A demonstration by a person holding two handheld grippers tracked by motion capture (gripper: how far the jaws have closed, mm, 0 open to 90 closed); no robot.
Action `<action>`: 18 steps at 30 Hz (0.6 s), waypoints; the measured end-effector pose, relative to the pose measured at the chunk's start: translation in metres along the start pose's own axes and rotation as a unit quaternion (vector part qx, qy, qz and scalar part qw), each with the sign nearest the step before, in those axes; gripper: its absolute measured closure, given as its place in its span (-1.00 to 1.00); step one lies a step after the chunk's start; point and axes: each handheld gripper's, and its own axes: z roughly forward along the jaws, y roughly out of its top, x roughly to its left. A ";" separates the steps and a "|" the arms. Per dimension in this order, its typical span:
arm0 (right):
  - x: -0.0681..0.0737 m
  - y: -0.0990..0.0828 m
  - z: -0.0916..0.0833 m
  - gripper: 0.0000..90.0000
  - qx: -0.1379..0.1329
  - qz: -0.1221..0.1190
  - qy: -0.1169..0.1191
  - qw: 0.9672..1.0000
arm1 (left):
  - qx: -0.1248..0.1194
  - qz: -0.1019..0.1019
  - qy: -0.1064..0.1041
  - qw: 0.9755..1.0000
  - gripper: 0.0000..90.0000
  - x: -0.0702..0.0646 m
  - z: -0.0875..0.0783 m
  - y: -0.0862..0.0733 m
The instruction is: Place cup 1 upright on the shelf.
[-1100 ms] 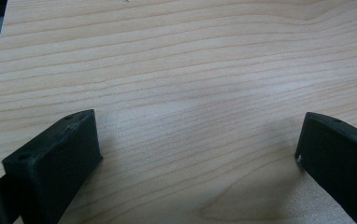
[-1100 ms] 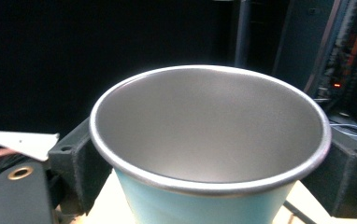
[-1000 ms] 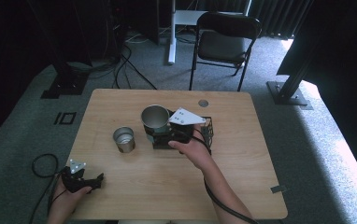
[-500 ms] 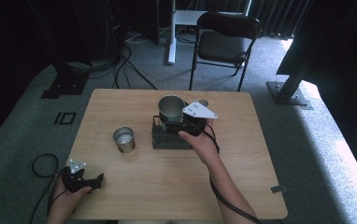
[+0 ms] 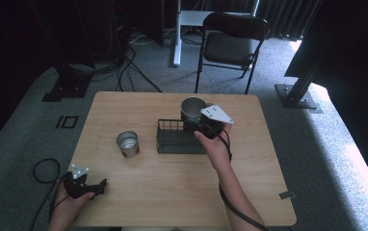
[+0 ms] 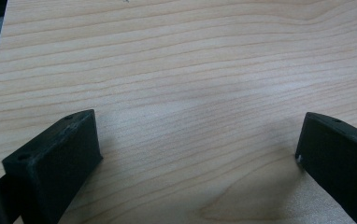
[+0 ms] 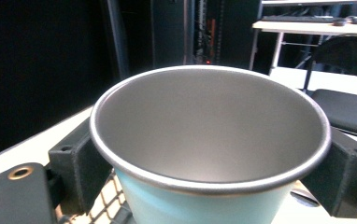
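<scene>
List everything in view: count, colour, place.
cup: 1, metal inside, pale blue outside, held between the right gripper's fingers over the rack's far right end
tin: 1, silver, standing on the table left of the rack
rack: 1, black wire, mid-table
table: 1, light wood, centre
chair: 1, black, beyond the table's far edge
desk: 1, white, behind the chair
cables: several, black, on the grey carpet at far left
left gripper: 1, black, fingers apart, at the table's near left corner
right gripper: 1, black, shut on the cup
</scene>
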 end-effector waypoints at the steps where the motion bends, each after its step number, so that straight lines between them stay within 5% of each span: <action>1: -0.002 -0.001 0.000 -0.72 0.001 -0.004 -0.006 1.000 | 0.000 0.000 0.000 1.000 -0.99 0.000 0.000 0.000; 18: -0.028 -0.035 0.004 -0.72 0.016 0.015 -0.045 0.999 | 0.000 0.000 0.000 1.000 -0.99 0.000 0.000 0.000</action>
